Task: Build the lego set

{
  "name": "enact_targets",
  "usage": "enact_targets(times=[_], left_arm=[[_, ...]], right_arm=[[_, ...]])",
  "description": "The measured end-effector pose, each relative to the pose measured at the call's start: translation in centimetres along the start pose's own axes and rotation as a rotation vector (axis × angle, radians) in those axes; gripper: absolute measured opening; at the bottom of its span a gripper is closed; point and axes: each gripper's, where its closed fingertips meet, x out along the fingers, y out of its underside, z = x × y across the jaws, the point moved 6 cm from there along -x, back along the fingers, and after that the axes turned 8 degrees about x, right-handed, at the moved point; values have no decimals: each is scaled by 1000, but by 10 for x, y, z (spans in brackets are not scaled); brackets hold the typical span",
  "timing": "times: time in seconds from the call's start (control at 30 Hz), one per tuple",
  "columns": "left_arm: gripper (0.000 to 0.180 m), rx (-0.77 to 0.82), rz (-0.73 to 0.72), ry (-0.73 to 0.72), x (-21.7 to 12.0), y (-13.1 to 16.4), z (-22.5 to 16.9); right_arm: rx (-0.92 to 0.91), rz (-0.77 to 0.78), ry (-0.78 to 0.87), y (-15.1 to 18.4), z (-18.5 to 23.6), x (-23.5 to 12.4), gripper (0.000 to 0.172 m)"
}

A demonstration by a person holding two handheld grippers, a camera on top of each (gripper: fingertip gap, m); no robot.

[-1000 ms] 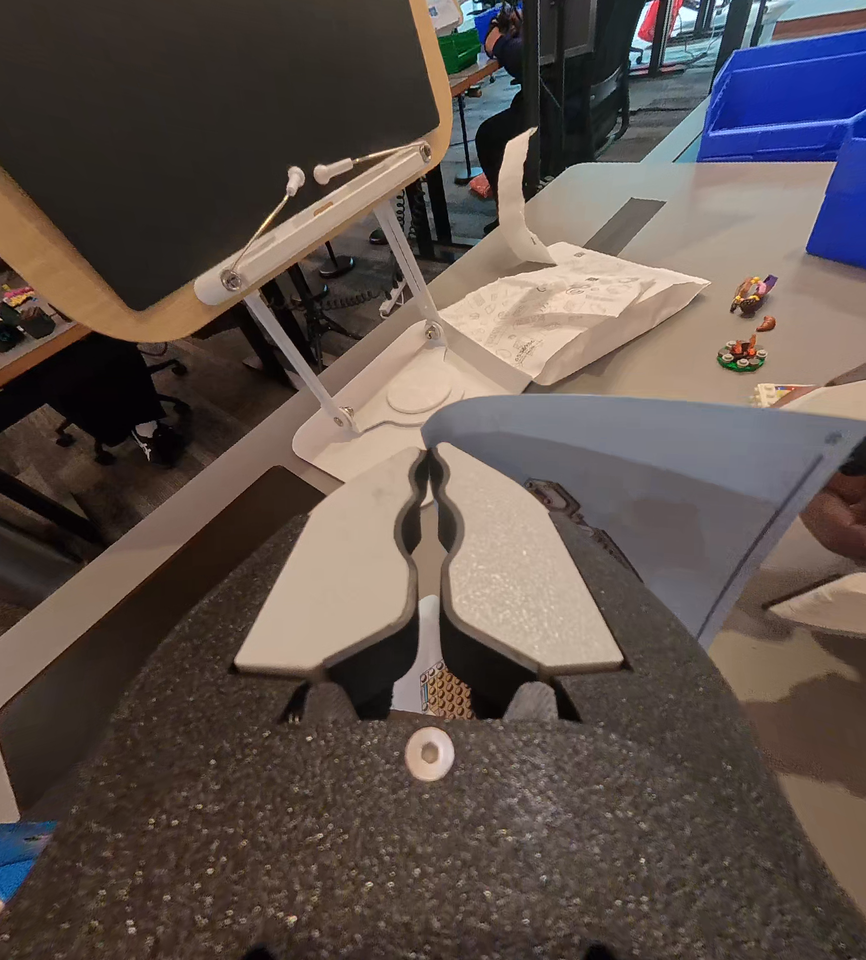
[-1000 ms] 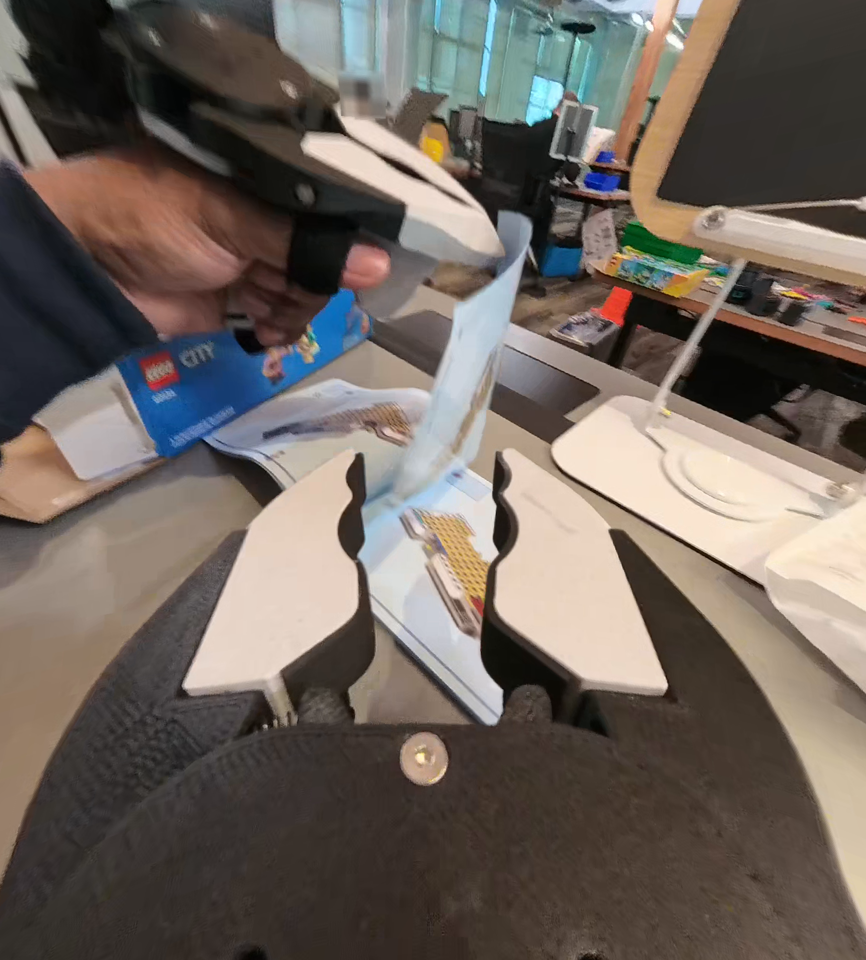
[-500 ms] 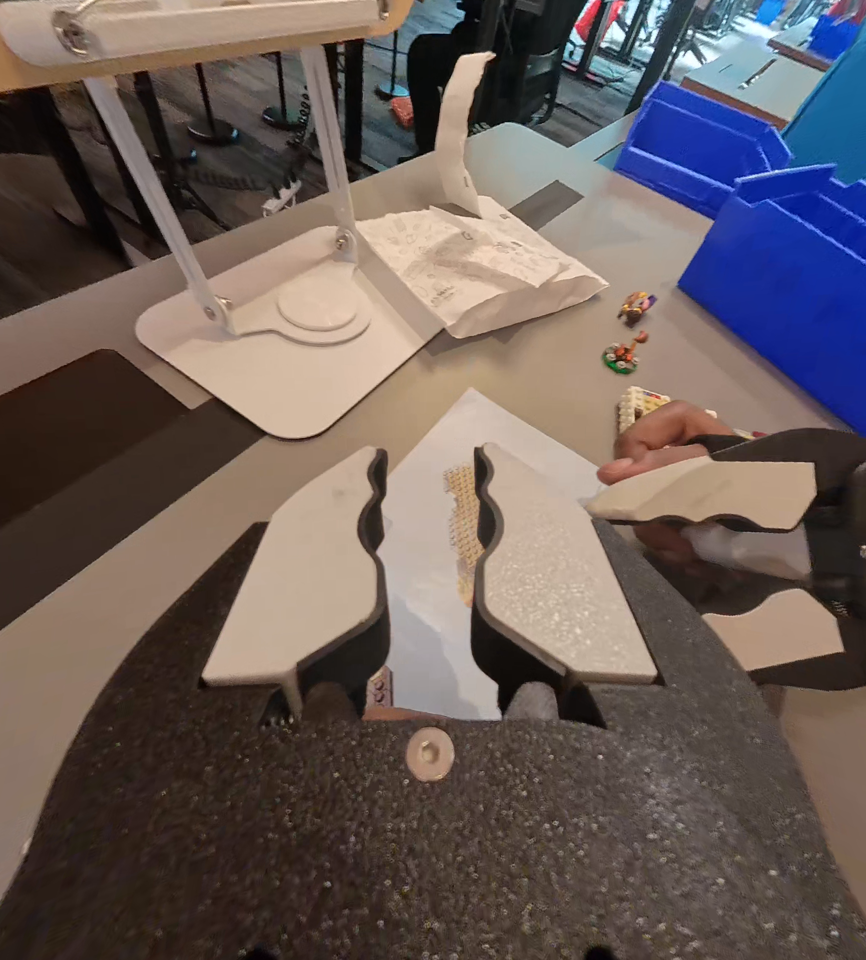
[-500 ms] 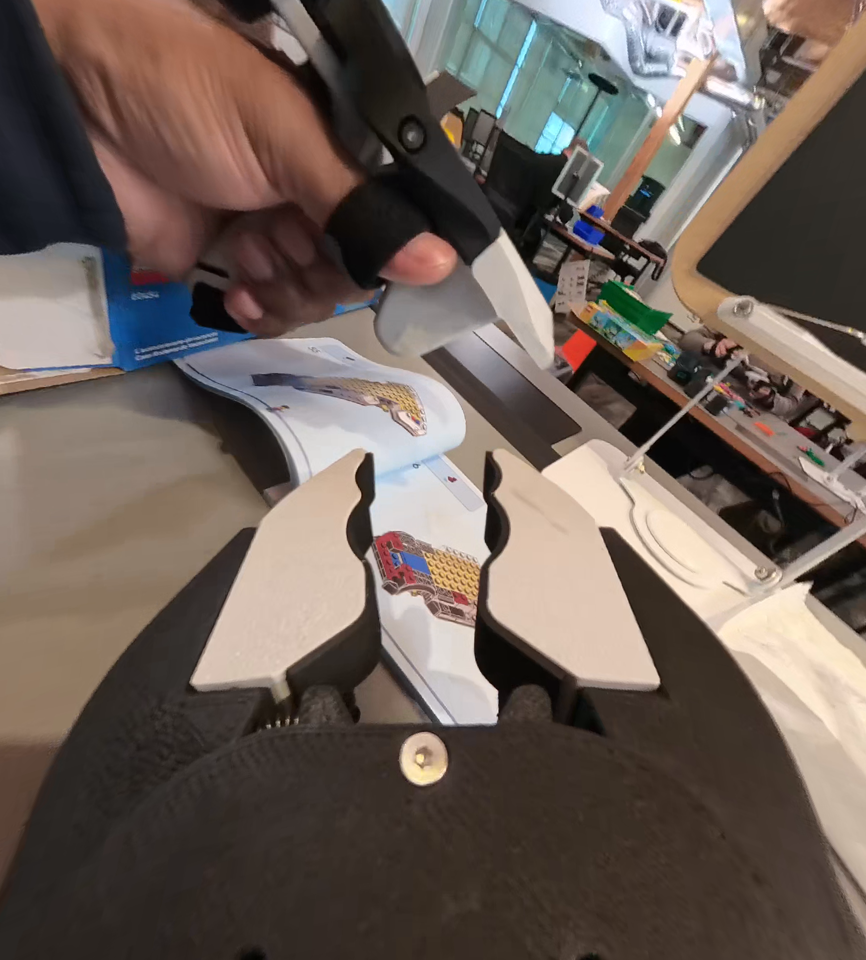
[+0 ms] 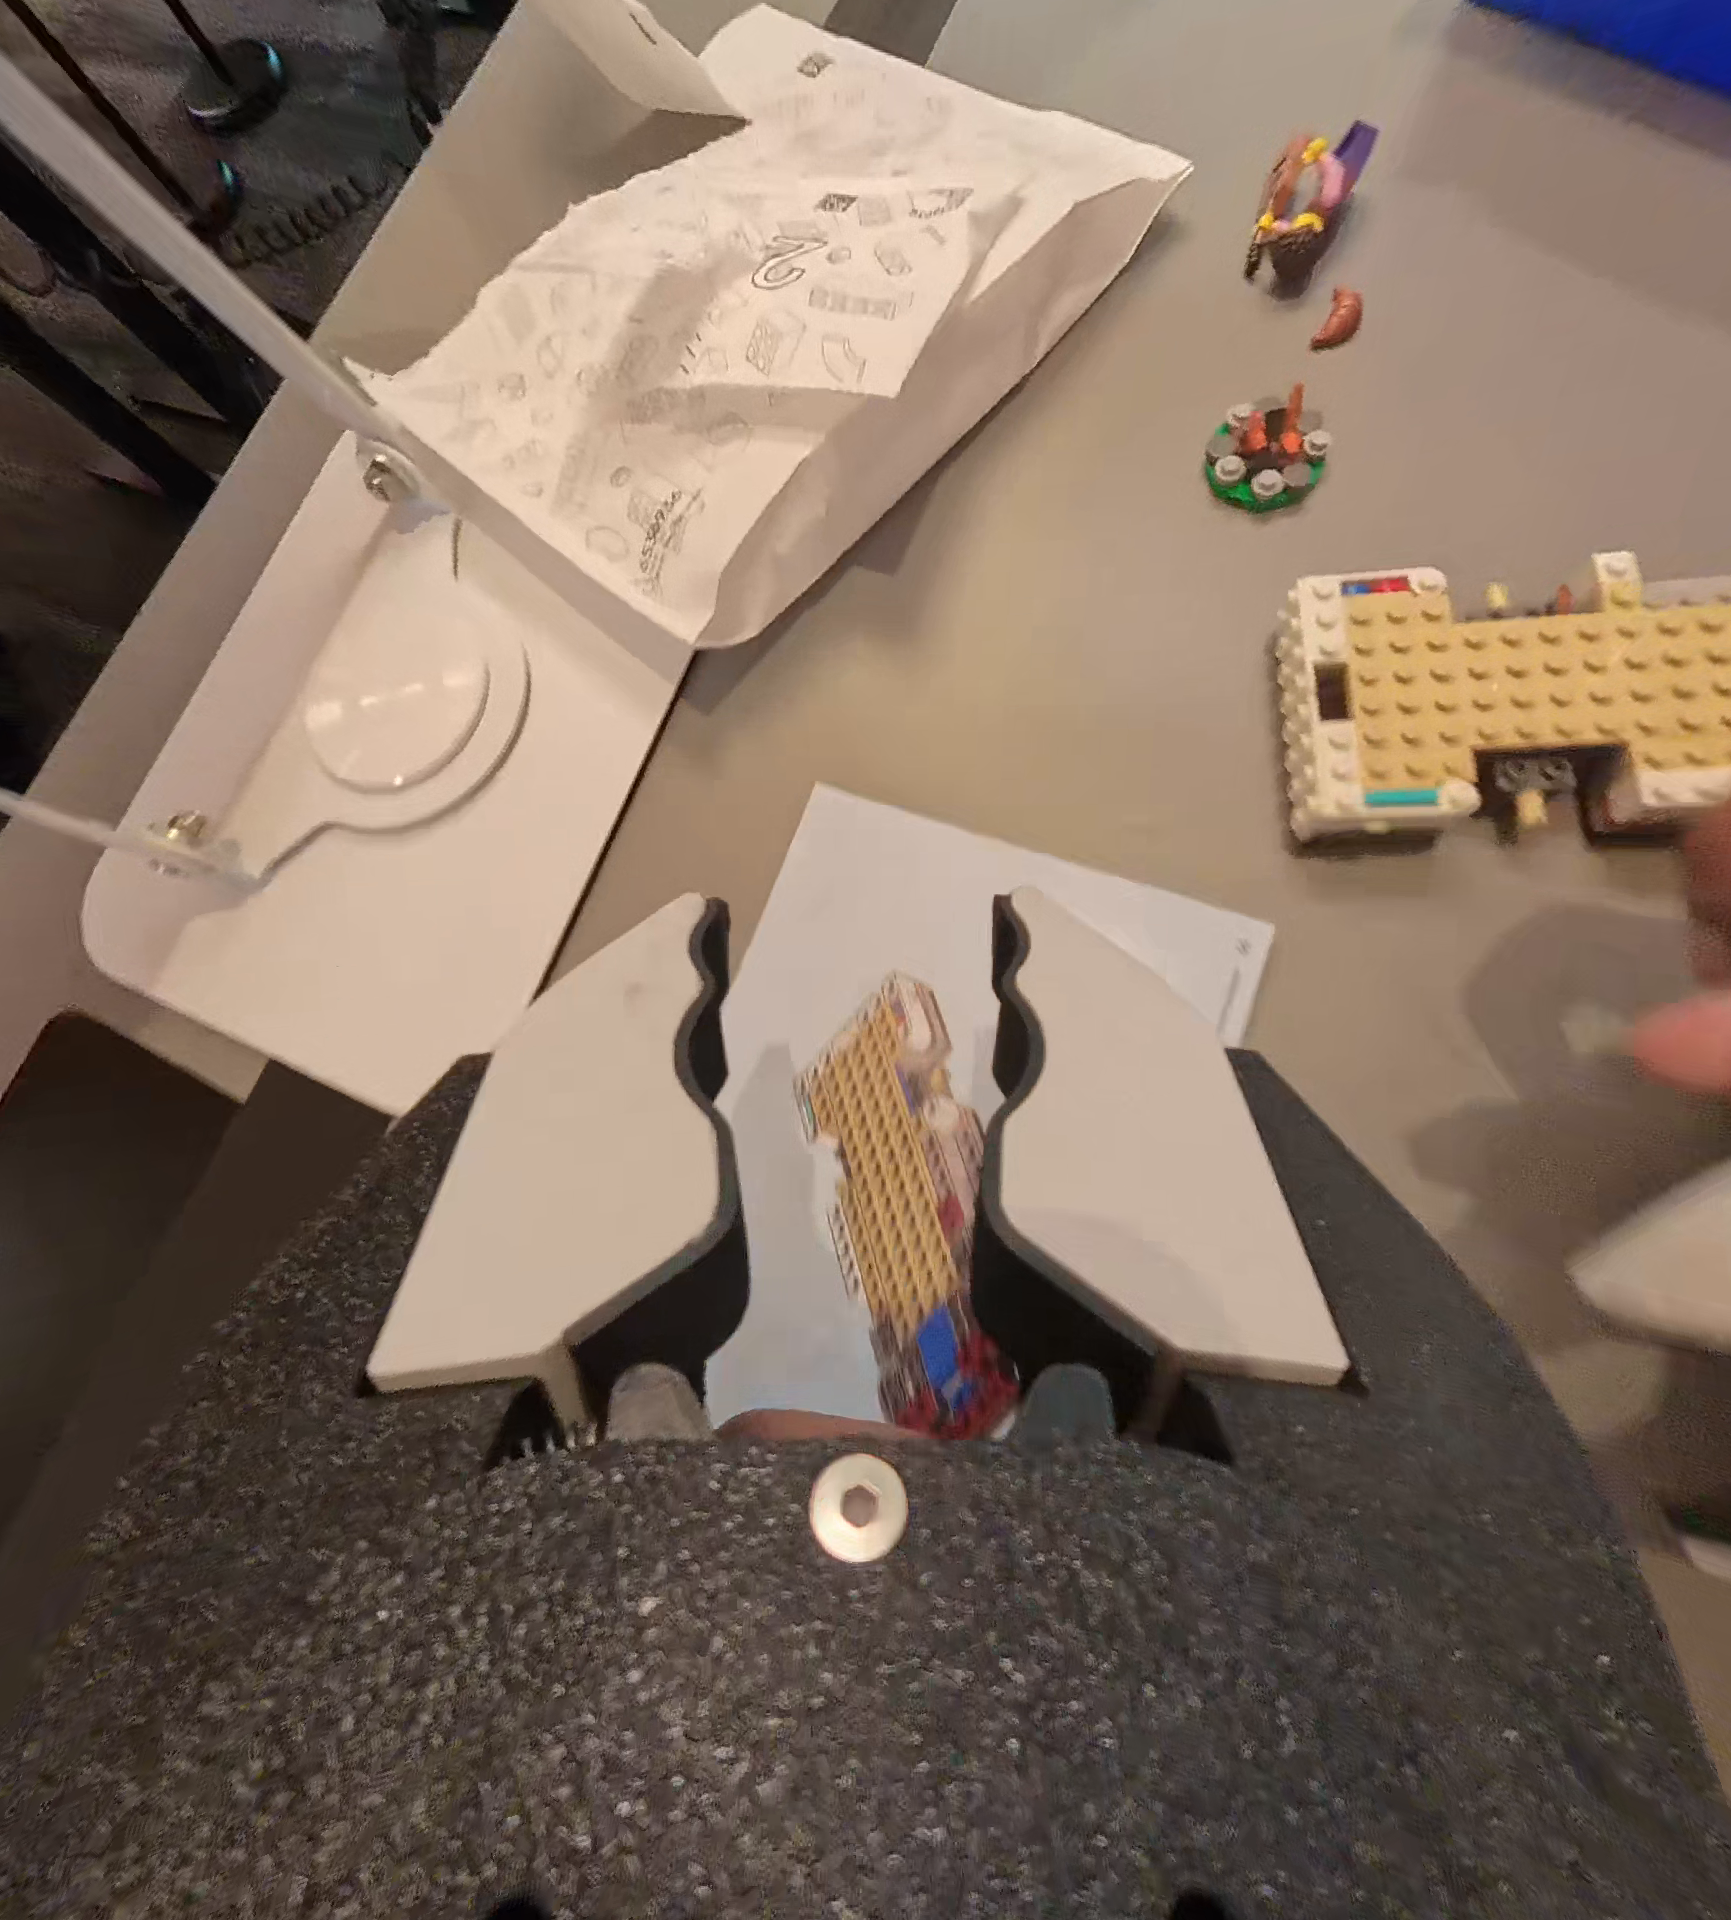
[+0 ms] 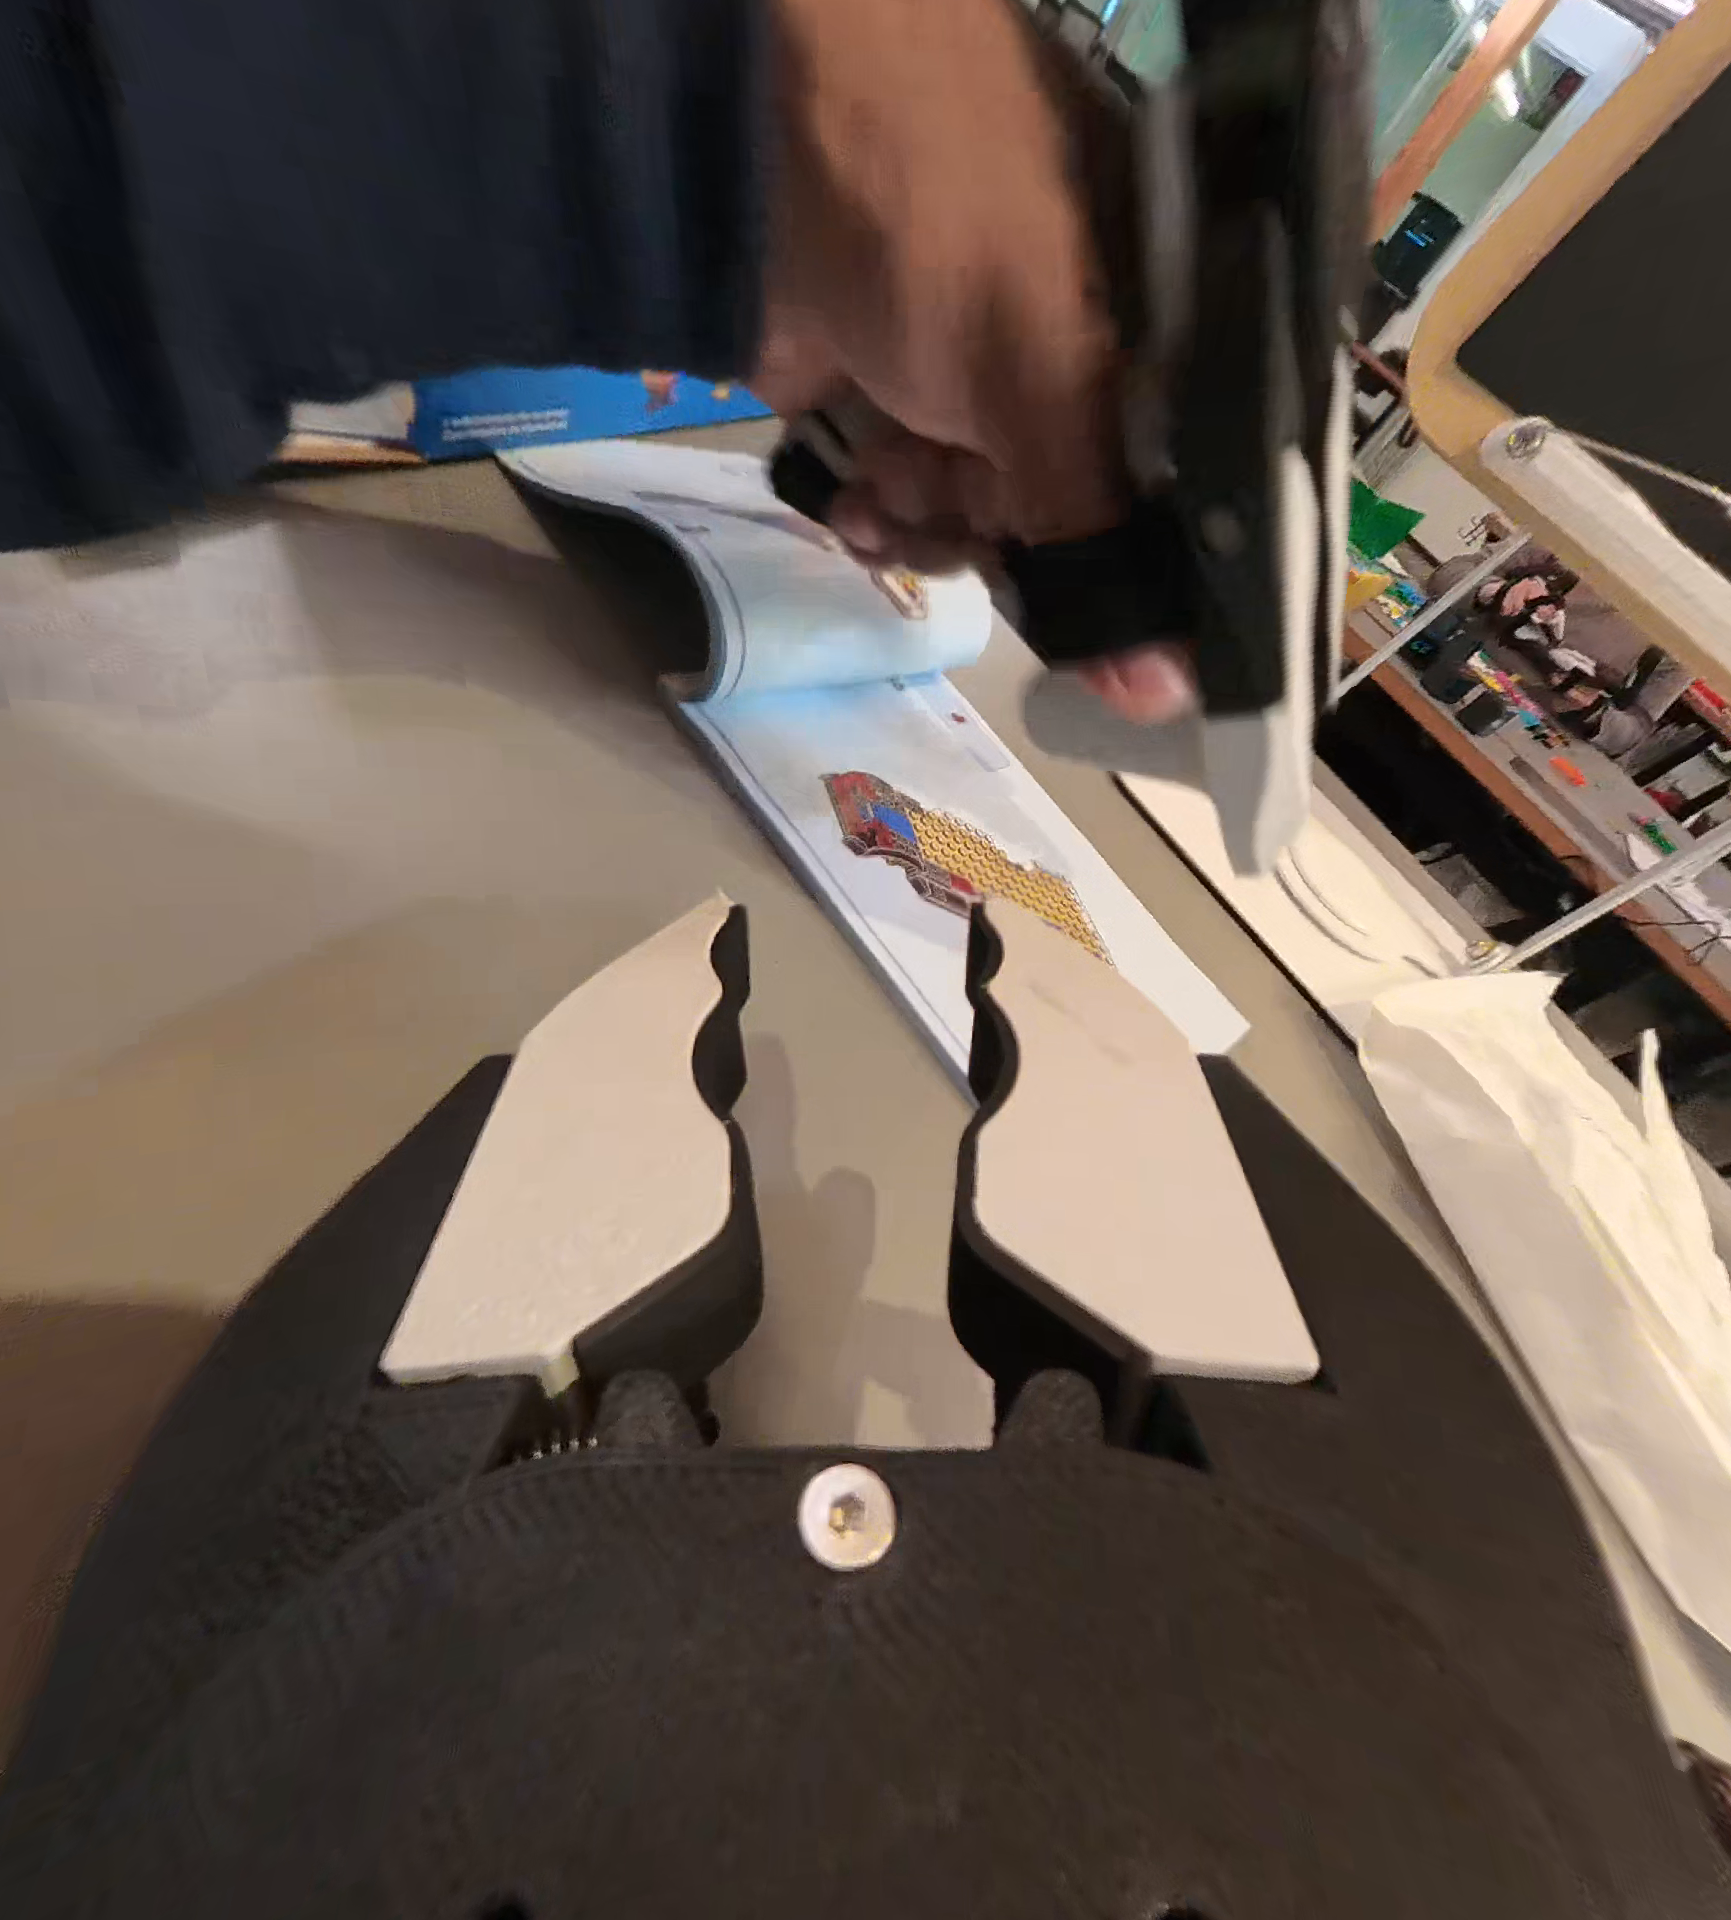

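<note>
Here the left gripper point(image 5: 856, 914) hangs over an open instruction booklet point(image 5: 944, 935) that lies on the grey table point(image 5: 1048, 675), its two fingers spread wide with only the printed page showing between them and nothing gripped. The right gripper point(image 6: 850, 920) sits low over bare table just beside the booklet's near edge, its fingers moderately apart and holding nothing; its right finger overlaps the booklet's corner in the right wrist view. Just past it the booklet's left-hand pages curl up in a hump, and a hand point(image 6: 944, 343) in a dark sleeve holds the other gripper above the page.

Farther out in the left wrist view, a white stand base point(image 5: 341, 790) lies to the left of the booklet, with a crumpled white paper bag point(image 5: 788, 343) resting partly on it. To the right sits a tan and white brick model point(image 5: 1495, 707); beyond it lie a small round green brick piece point(image 5: 1264, 462), a tiny brown piece point(image 5: 1339, 317) and a small purple and brown build point(image 5: 1302, 208).
</note>
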Motion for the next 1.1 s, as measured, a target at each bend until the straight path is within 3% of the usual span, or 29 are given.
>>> enact_targets(times=[0.13, 0.33, 1.1], left_arm=[[54, -65, 88, 49, 50, -2, 4], [58, -77, 138, 53, 73, 11, 6], [54, -234, 76, 186, 74, 17, 3]], right_arm=[[22, -22, -19, -4, 7, -4, 40], [-37, -39, -52, -4, 23, -11, 38], [-61, -41, -65, -3, 29, -15, 37]])
